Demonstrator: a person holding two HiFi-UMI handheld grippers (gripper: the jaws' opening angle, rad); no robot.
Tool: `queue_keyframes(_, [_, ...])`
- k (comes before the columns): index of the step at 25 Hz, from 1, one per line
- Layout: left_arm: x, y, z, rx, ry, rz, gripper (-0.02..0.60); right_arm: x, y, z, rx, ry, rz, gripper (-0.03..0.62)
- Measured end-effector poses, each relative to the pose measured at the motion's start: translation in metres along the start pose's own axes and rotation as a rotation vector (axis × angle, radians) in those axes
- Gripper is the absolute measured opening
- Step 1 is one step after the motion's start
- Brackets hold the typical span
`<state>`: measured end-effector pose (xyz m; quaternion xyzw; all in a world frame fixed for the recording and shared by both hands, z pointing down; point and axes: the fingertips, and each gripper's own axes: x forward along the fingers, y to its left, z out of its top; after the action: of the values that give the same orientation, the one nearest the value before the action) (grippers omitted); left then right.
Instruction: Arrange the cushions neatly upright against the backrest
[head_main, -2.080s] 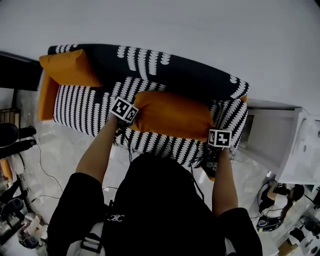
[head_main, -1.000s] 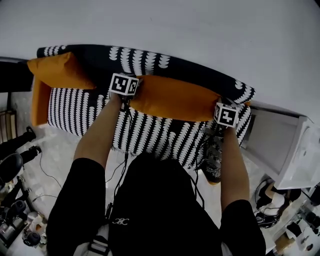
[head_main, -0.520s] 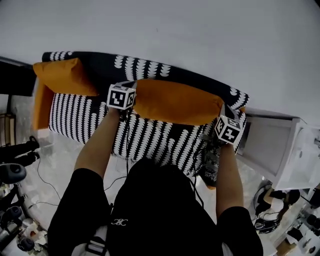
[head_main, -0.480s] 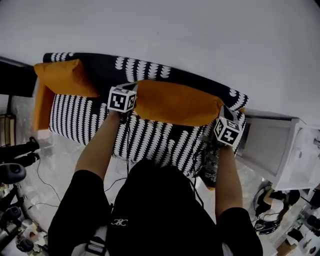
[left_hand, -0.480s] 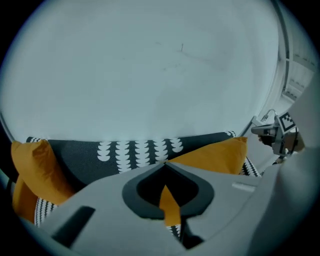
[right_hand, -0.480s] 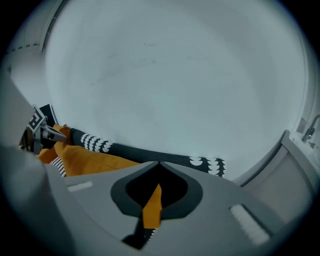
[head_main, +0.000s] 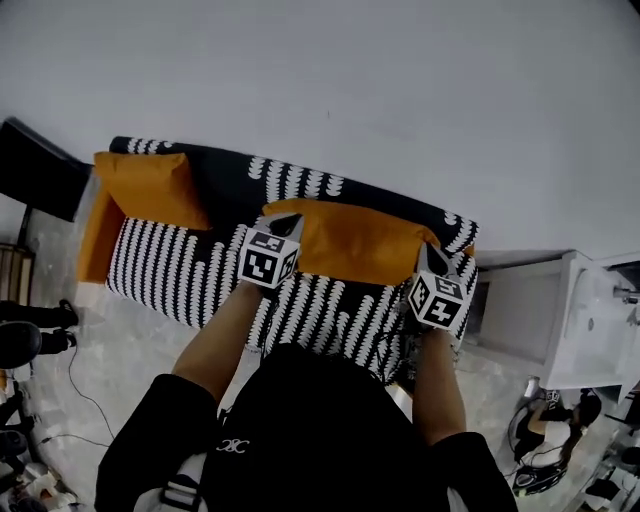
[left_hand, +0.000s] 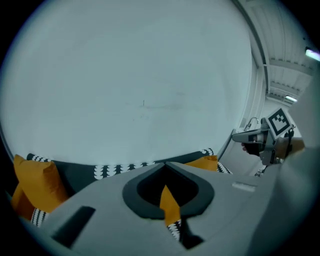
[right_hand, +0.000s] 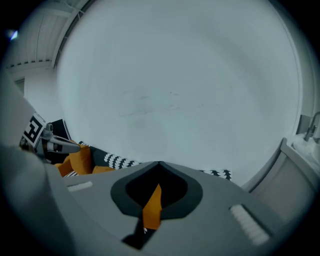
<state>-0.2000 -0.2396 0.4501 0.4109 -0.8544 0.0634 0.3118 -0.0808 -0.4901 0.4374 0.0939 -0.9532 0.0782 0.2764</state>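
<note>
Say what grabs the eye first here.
A bright orange cushion is held at its two ends over the right half of the black-and-white patterned sofa. The left claw and right claw are each shut on a pinch of its fabric. A second orange cushion sits at the sofa's left end.

- Sofa (head_main: 170, 270): black-and-white patterned, standing on pale floor (head_main: 120, 370).
- Small orange cushion (head_main: 150, 188): at the sofa's 9 o'clock end, against the backrest.
- Long orange cushion (head_main: 355, 240): centre to 3 o'clock, before the backrest.
</note>
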Motion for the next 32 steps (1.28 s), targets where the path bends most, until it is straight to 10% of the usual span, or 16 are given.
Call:
queue_keyframes(18, [-0.093, -0.125, 0.146, 0.187, -0.332, -0.096, 0.011, -0.123, 0.082, 0.139, -0.101, -0.382, 0.055, 0.005])
queue_keyframes(32, [-0.108, -0.159, 0.15, 0.187, -0.355, -0.171, 0.011, -0.152, 0.079, 0.136, -0.085, -0.41, 0.039, 0.005])
